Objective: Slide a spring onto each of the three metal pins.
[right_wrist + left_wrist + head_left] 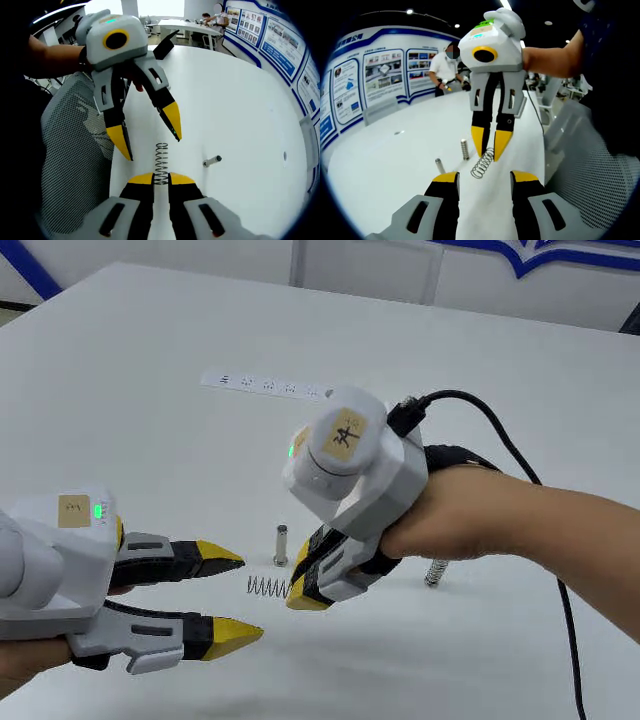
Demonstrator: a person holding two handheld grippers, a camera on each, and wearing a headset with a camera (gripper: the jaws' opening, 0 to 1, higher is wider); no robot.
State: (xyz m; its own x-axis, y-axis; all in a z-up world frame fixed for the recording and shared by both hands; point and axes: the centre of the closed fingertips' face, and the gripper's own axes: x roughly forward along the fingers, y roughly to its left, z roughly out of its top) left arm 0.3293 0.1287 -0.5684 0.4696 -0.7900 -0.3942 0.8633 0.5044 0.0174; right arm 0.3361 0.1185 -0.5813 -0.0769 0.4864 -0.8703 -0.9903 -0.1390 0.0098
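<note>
In the head view, the left hand-held gripper (235, 596) sits at the lower left over the white tabletop (150, 370), its yellow-tipped jaws spread with nothing between them. The right hand-held gripper (297, 592), held by a hand (445, 520) that reaches in from the right, points down and left, with its jaws pinching one end of a spring (268, 586). The spring lies nearly flat, just above or on the tabletop, and points toward the left hand-held gripper. A bare pin (281, 545) stands upright just behind the spring. A second pin (436, 572), already carrying a coil, stands to the right of the hand. A power strip (265, 386) lies farther back, and a black cable (520, 455) runs off the right hand-held gripper.

In the left gripper view, its own jaws stand wide apart at the bottom. The right hand-held gripper (490, 149) comes down from above, with the spring (482, 164) caught between its tips. The coiled pin (464, 149) and the bare pin (439, 165) stand to the left of it.

In the right gripper view, its own jaws are pressed onto the near end of the spring (161, 161). The left hand-held gripper (149, 134) hangs spread beyond the far end. The bare pin (212, 161) is to the right.
</note>
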